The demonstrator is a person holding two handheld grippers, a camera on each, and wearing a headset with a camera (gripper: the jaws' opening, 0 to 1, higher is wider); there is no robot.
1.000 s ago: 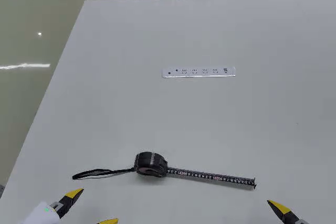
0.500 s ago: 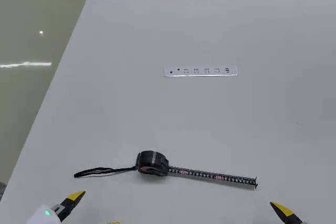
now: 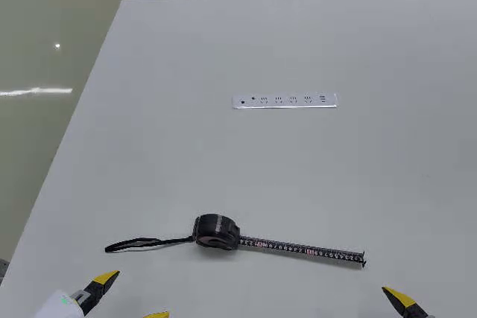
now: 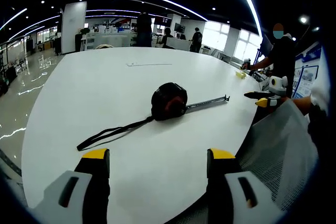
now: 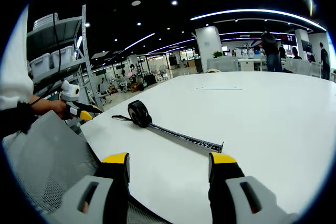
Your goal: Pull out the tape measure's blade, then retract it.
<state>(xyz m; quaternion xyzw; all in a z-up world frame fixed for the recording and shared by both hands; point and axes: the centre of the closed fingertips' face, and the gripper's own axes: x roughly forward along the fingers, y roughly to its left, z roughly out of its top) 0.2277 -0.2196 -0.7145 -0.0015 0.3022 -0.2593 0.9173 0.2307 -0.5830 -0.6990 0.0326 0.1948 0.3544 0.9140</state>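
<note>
half done: blade (image 3: pixel 302 250) lay out at 3 o'clock of tape measure (image 3: pixel 216 231); retraction pending; we held left gripper (image 4: pixel 157 155), right gripper (image 5: pixel 169 157) released.

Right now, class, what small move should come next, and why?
Probably bring the left tongs forward to hold the case. The blade already lies pulled out, and the left and right tongs hang open, touching nothing, so retracting remains.

The head view looked down along the desk (image 3: pixel 223 50) from its near edge. Both gripper views sat low at that edge, facing inward, sharing the tape measure (image 4: pixel 169 100).
</note>
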